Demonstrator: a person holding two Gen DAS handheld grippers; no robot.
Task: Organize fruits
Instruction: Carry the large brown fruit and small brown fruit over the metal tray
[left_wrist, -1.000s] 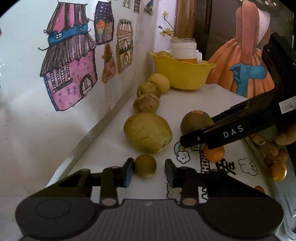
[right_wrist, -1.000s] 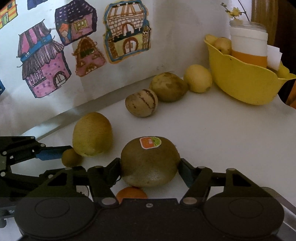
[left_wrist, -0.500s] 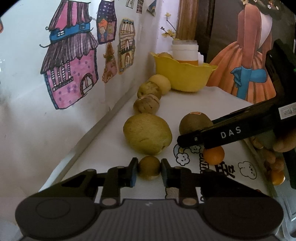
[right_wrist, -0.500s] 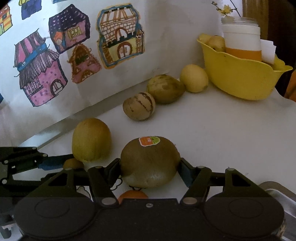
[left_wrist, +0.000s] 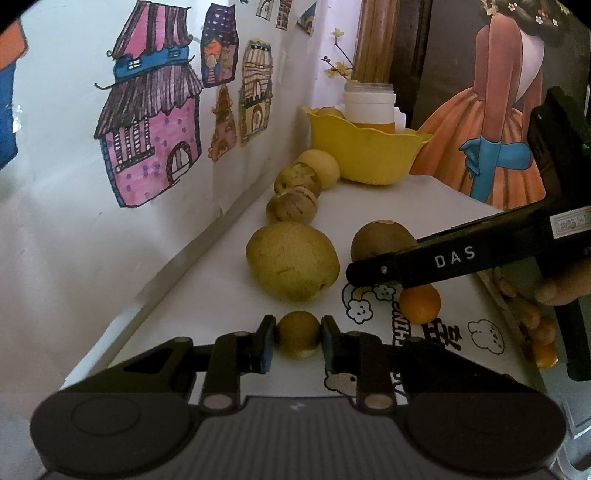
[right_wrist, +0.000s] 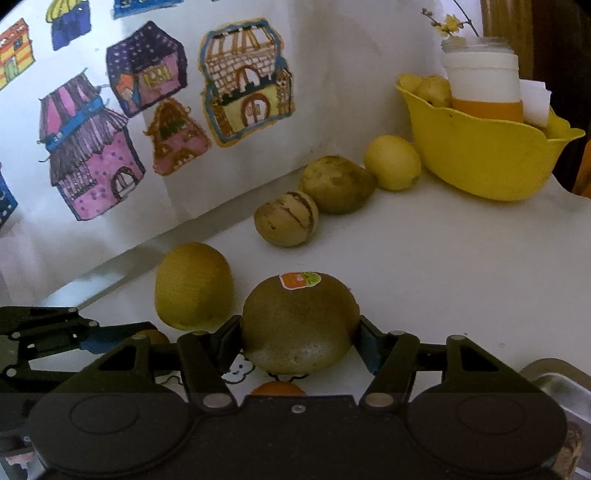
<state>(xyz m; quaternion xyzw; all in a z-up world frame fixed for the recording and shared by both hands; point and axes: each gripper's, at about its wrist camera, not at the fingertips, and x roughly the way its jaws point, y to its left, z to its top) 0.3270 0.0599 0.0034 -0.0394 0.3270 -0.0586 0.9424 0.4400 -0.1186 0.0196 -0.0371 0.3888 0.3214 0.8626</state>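
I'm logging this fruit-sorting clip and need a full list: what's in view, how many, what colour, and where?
small round fruit: 1, olive-brown, between the left gripper's fingers
stickered kiwi: 1, brown, between the right gripper's fingers
row fruits: 4, yellow-green to brown, along the wall
orange: 1, orange, on the printed mat
bowl: 1, yellow, far corner, holding a fruit
jar: 1, white and orange, in the bowl
house drawings: several, multicoloured, wall
tray: 1, metal, right edge
left gripper: 1, black
right gripper: 1, black

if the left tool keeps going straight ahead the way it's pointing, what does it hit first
Already clamping the small brown fruit, the left tool would probably push it into the large yellow-green fruit directly ahead, though depth is hard to judge.
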